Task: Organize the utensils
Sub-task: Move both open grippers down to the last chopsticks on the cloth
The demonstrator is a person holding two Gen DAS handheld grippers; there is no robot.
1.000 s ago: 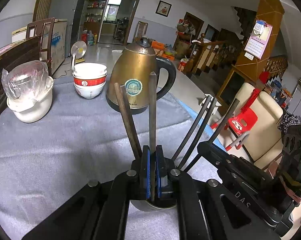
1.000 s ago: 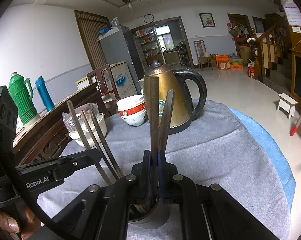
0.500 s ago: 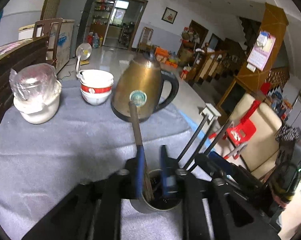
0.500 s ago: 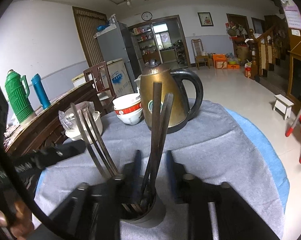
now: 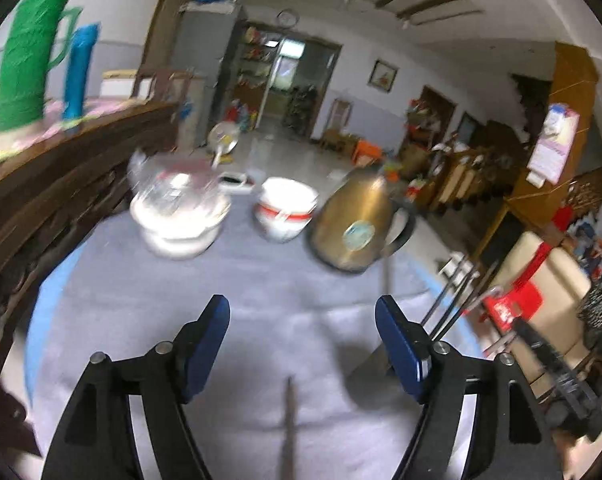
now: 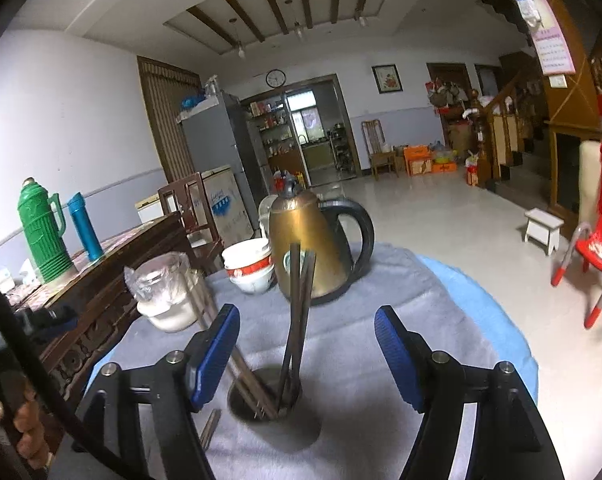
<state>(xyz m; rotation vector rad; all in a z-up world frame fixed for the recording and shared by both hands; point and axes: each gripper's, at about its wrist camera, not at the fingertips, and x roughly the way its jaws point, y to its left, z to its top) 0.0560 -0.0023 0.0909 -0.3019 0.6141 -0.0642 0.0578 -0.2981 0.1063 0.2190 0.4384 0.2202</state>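
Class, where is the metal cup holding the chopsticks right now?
In the right wrist view, the metal cup stands on the grey cloth, low centre-left, in front of the brass kettle.

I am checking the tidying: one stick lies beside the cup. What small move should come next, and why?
Probably lower the left tool onto the stick on the cloth: its jaws have just been opening, gripping nothing, and the stick lies outside the cup.

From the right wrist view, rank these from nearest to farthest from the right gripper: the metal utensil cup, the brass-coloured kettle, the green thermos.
1. Metal utensil cup: just below the open right gripper, between its fingers.
2. Brass-coloured kettle: straight ahead, mid-table.
3. Green thermos: far left, on the wooden sideboard.
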